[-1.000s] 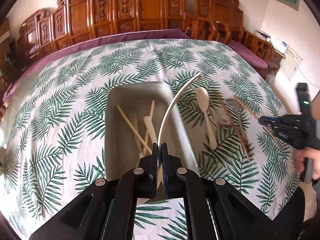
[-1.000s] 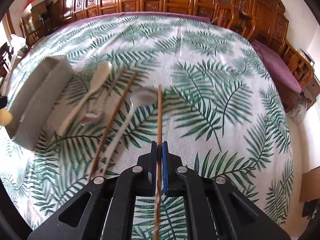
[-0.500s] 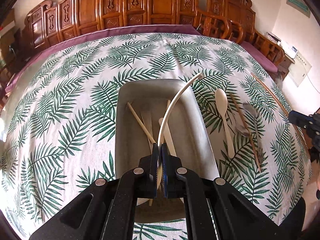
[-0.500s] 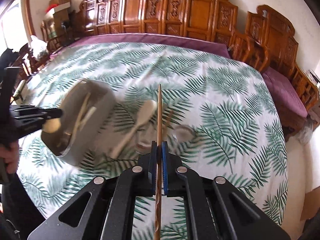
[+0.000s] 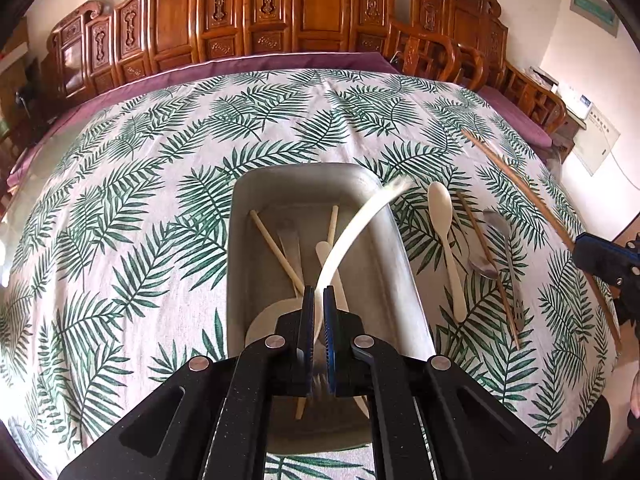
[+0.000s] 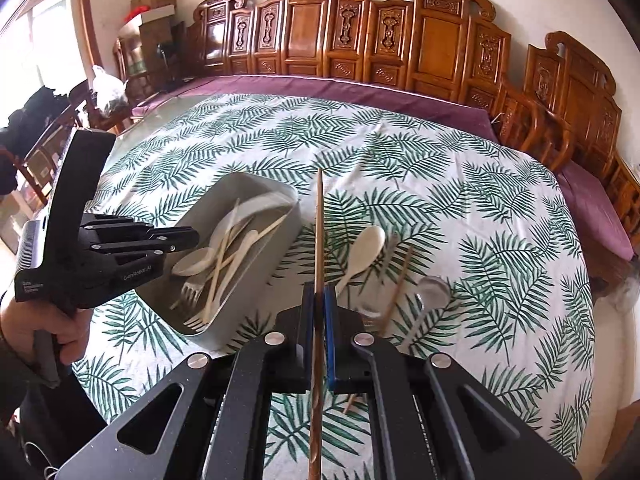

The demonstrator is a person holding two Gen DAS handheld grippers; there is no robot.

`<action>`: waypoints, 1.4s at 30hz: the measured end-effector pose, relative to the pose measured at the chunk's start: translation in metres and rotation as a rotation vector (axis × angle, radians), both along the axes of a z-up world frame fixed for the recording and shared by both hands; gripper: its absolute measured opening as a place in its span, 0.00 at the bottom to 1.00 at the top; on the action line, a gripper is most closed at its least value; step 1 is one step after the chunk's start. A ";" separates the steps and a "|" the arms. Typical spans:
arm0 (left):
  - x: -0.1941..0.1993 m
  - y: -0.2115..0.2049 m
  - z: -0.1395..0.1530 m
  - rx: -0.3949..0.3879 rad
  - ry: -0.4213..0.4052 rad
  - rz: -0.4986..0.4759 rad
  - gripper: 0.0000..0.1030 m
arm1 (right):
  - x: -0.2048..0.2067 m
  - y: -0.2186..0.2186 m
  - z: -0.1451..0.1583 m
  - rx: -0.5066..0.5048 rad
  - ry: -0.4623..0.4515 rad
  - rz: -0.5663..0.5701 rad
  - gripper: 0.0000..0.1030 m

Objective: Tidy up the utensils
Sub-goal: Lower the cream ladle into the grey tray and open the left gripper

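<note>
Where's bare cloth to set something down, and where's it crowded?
Free: cloth left of the tray, and the far stretch toward the chairs. Crowded: the tray itself, and right of it, where spoon, chopstick and metal spoons lie.

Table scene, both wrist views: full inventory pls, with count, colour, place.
tray: 1, grey, mid-table on the cloth
utensils in tray: several, cream spoons and sticks plus metal forks; exact count unclear
cream spoon: 1, on the cloth right of the tray
brown chopstick on cloth: 1, beside that spoon
metal spoons: 2, silver, on the cloth at right
tablecloth: 1, white with green leaves
carved chairs: many, brown wood, behind the table
boxes: a few, cardboard, far left corner
left gripper: shut on a cream spoon above the tray
right gripper: shut on a brown chopstick
</note>
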State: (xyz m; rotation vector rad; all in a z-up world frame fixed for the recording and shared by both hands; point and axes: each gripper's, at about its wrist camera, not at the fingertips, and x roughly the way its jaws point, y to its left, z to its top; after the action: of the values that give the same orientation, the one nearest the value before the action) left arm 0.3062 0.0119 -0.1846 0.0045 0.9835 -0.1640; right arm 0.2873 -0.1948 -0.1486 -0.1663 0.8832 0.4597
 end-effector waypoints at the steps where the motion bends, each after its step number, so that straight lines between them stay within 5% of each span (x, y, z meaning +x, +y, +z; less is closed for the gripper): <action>1: -0.001 0.002 0.001 -0.003 -0.002 0.001 0.03 | 0.000 0.002 0.000 -0.001 0.000 0.003 0.06; 14: -0.033 0.039 0.027 -0.024 -0.059 0.005 0.03 | 0.006 0.050 -0.012 0.020 0.031 0.039 0.06; 30: -0.048 0.065 0.037 -0.018 -0.095 0.005 0.03 | 0.000 0.061 -0.038 -0.141 0.132 -0.017 0.06; 42: -0.057 0.077 0.043 -0.055 -0.112 0.011 0.03 | 0.025 0.091 -0.040 -0.139 0.151 -0.044 0.05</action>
State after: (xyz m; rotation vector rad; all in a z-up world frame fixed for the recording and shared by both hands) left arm 0.2495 0.0890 -0.1419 -0.0415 0.8666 -0.1791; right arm 0.3122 -0.1043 -0.1883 -0.2409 1.0651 0.3733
